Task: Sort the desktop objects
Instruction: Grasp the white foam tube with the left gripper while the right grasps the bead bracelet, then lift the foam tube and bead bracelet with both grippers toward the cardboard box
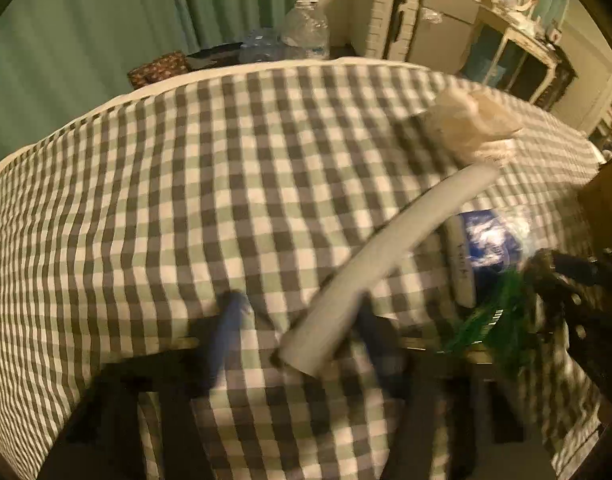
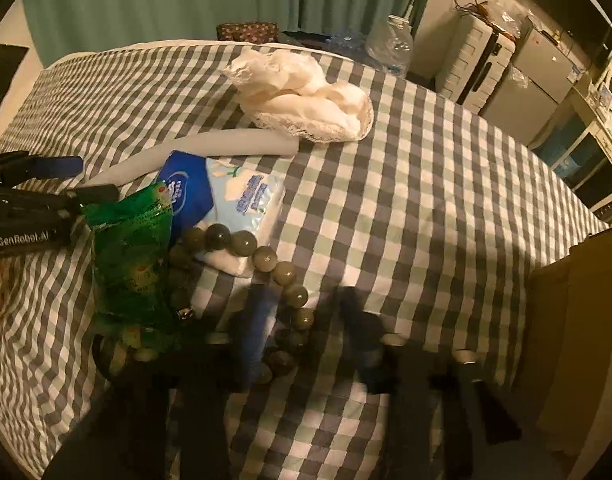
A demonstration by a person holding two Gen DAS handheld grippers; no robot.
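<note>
The worktop (image 2: 445,208) is covered by a green, grey and white checked cloth.

1. Left claw (image 1: 300,304): it appears at the far left of the right wrist view. Its own view is blurred. The jaws stand apart, and the near end of the long grey foam tube (image 1: 389,252) lies between them. The tube rests against the right finger (image 1: 369,320). The left finger (image 1: 230,320) is clear of it, with cloth showing in the gap. No grip is made.
2. Green crinkled plastic snack bag (image 2: 130,248): it lies just right of the left claw and overlaps the blue-and-white soft tissue pack (image 2: 234,200).
3. The grey tube runs behind the tissue pack. Its far end is touching the white lace-edged cloth bundle (image 2: 306,92).
4. String of large grey-green round beads (image 2: 242,242): it curves from the front of the tissue pack towards the camera.
5. Right claw (image 2: 302,294): the jaws are partly open over the near part of the bead string. Beads lie between the fingers, and the right finger stands apart from them. Nothing is gripped.
6. The right part of the cloth is bare.
</note>
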